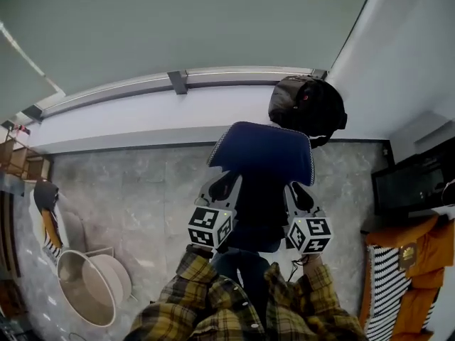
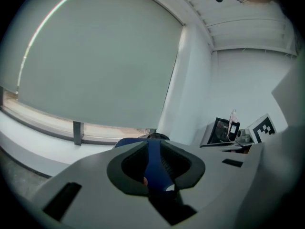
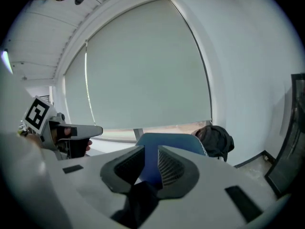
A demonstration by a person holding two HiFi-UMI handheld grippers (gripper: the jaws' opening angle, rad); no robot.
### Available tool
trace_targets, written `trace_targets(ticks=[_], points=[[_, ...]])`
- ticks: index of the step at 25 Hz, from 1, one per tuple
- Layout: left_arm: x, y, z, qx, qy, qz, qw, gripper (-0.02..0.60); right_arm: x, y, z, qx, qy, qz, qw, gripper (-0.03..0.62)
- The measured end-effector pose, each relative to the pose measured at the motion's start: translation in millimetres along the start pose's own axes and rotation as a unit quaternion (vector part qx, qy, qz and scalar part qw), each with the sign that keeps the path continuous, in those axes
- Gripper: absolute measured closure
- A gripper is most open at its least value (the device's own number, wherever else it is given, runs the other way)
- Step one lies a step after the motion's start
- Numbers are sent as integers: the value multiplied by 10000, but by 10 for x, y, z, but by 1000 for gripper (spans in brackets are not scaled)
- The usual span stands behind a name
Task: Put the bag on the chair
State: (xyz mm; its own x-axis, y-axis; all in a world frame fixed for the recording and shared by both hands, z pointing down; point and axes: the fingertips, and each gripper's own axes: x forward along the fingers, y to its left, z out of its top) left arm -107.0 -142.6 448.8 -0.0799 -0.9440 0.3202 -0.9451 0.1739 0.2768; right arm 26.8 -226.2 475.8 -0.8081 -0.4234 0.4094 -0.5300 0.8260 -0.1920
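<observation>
closest to the lens: yellow checked sleeves (image 1: 213,300), reaching forward, one tool in each hand. just ahead of them, left tongs (image 2: 153,163) and right tongs (image 3: 151,168), side by side and level, pointing the same way. both narrowed to a slim gap, and in each gap a strip of blue, pressed by the ribbed pads on either side. clamped, as far as can be judged, on the two side edges of the blue chair (image 1: 263,151). no bag in either one.

held this way probably for control of the chair: one grip at each side, so no twisting, and easy pulling or turning toward a better place. seems a step of preparing, not yet of carrying.

black bag (image 1: 307,104) further ahead, beyond the chair, forward and to the right of the right tongs, well apart from both. sits close to the white wall (image 1: 405,48), near the corner beside the window blind (image 1: 178,27). touching the chair or only behind it: cannot tell. its support also hidden by the chair. certainly not on the seat yet.

next, by judgement: release of the chair once placed well, then a reach past its right side for the bag. possible trouble: shifting of the chair after release.
</observation>
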Motion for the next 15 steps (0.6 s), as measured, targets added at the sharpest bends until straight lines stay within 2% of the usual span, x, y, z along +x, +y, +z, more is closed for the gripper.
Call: trace_targets(ticks=[9,12,15], points=[[-246,-586,929,495,-663,-527,9952,534,-432,435,1172,-516,-1095,590,9909,542],[-349,-779,1137,345,-870,-849,9920,538,-587,646,1435,-674,-1350,917,9843,559],[-442,-955,1322,236,-1115,-1072,9877,546,-749,761,1643,-892,-1579,1017,9781,566]])
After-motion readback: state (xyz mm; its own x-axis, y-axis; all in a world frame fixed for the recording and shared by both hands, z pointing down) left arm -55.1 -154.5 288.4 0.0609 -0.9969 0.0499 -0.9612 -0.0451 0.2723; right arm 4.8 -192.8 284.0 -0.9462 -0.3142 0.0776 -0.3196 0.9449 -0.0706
